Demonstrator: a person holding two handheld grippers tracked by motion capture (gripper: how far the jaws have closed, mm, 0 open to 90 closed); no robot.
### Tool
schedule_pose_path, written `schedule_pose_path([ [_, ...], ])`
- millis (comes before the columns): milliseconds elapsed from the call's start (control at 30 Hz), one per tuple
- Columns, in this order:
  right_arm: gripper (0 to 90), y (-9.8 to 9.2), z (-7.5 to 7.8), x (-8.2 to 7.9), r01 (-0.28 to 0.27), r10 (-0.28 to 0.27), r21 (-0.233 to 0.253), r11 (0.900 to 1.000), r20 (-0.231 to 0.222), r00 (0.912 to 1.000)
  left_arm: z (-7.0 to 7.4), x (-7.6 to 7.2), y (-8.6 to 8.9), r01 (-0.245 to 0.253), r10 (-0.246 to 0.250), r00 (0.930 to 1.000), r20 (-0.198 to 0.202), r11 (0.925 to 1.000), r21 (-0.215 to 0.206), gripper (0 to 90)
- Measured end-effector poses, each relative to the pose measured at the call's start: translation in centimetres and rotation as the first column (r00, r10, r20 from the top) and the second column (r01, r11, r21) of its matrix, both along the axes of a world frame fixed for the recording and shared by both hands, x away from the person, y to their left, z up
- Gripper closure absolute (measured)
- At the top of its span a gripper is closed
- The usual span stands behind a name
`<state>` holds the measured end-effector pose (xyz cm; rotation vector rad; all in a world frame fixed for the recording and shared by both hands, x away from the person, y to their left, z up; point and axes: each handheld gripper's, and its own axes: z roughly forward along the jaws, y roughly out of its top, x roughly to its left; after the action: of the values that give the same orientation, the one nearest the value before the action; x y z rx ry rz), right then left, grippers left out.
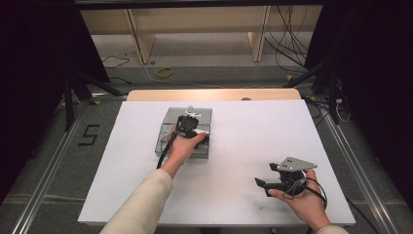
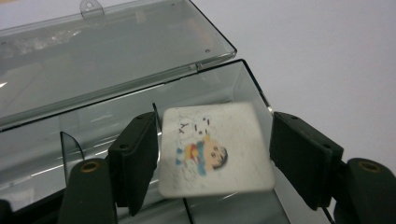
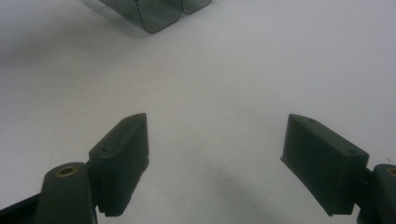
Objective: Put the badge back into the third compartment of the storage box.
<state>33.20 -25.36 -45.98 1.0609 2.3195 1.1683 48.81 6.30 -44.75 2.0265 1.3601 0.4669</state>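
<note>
White table, then a clear plastic box with lid flung back, left gripper right over it. Jaws spread wide, a small square eraser with a cartoon print sitting between them, blurry, seemingly mid-drop into the compartment; no firm pinch visible. Best bet here: stay centred over the compartment, keep off the thin divider, lift straight up without clipping the wall. Right gripper parked well apart over bare table, wide open, holding nothing.

Open lid blocks box far side; table around right claw free.
</note>
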Motion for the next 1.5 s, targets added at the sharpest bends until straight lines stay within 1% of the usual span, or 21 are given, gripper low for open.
schedule_pose_path([
  [33, 23.5, 0.0, 0.0, 0.0, 0.0, 0.0, 0.0, 1.0, 0.0, 1.0, 0.1, 0.0, 0.1, -0.006, 0.006, 0.9999, 0.012, 1.0, -0.006, 32.3],
  [100, 23.5, 0.0, 0.0, 0.0, -0.001, 0.001, -0.002, 1.0, -0.002, 1.0, 0.4, -0.1, 0.2, -0.007, 0.007, 0.9997, 0.023, 0.9999, -0.009, 32.6],
  [167, 23.5, 0.0, 0.0, 0.0, -0.002, 0.002, -0.003, 1.0, -0.001, 1.0, 0.7, -0.2, 0.5, -0.012, 0.013, 0.9991, 0.04, 0.9998, -0.014, 34.7],
  [300, 23.5, 0.0, 0.0, 0.0, -0.001, 0.001, -0.003, 1.0, 0.0, 1.0, 1.2, -0.4, 1.2, -0.021, 0.02, 0.998, 0.06, 0.9998, 0.003, 43.9],
  [367, 23.5, 0.0, -0.1, 0.0, -0.002, 0.002, -0.006, 1.0, 0.0, 1.0, 1.5, -0.5, 1.5, -0.013, 0.012, 0.9976, 0.069, 0.9997, 0.02, 45.4],
  [433, 23.5, 0.0, 0.0, 0.0, -0.001, 0.001, -0.006, 1.0, 0.0, 1.0, 1.8, -0.8, 1.8, -0.006, 0.004, 0.9967, 0.081, 0.9997, 0.023, 45.4],
  [533, 23.5, 0.0, 0.0, 0.0, 0.001, -0.001, -0.006, 1.0, -0.001, 1.0, 2.2, -1.3, 2.4, 0.008, -0.011, 0.9955, 0.094, 0.9995, 0.032, 44.9],
  [567, 23.5, 0.0, -0.1, 0.0, 0.0, 0.0, -0.007, 1.0, -0.001, 1.0, 2.2, -1.4, 2.6, 0.006, -0.009, 0.9953, 0.097, 0.9996, 0.029, 44.4],
  [667, 23.5, 0.0, 0.0, 0.0, 0.005, -0.005, -0.006, 1.0, -0.002, 1.0, 2.5, -1.9, 3.5, 0.014, -0.017, 0.9957, 0.091, 0.9991, 0.039, 42.6],
  [733, 23.5, 0.0, 0.0, 0.0, 0.004, -0.004, -0.008, 1.0, -0.001, 1.0, 2.7, -2.2, 4.1, 0.015, -0.02, 0.9951, 0.097, 0.9989, 0.044, 41.6],
  [833, 23.5, 0.0, -0.1, 0.0, 0.003, -0.003, -0.009, 1.0, 0.0, 1.0, 3.0, -2.7, 4.8, 0.018, -0.021, 0.9945, 0.102, 0.9992, 0.035, 40.8],
  [933, 23.5, 0.0, -0.1, 0.0, 0.007, -0.007, -0.01, 1.0, -0.003, 1.0, 3.2, -3.1, 5.4, 0.034, -0.037, 0.9946, 0.097, 0.9988, 0.037, 38.8],
  [1067, 23.5, 0.0, -0.1, 0.0, 0.008, -0.008, -0.009, 1.0, -0.003, 1.0, 3.4, -3.7, 6.1, 0.037, -0.04, 0.9941, 0.101, 0.9988, 0.033, 37.7],
  [1233, 23.3, -0.1, -0.1, 0.0, 0.01, -0.01, -0.009, 1.0, -0.003, 0.9999, 3.7, -4.5, 7.0, 0.057, -0.06, 0.9933, 0.098, 0.9977, 0.036, 34.7],
  [1333, 23.3, -0.1, -0.1, 0.1, 0.013, -0.013, -0.009, 1.0, -0.004, 0.9999, 3.8, -5.1, 7.6, 0.063, -0.065, 0.9934, 0.095, 0.9977, 0.025, 32.7],
  [1500, 23.3, -0.2, -0.1, 0.1, 0.015, -0.015, -0.01, 1.0, -0.004, 0.9999, 4.1, -6.1, 8.7, 0.067, -0.069, 0.992, 0.105, 0.9975, 0.02, 31.6],
])
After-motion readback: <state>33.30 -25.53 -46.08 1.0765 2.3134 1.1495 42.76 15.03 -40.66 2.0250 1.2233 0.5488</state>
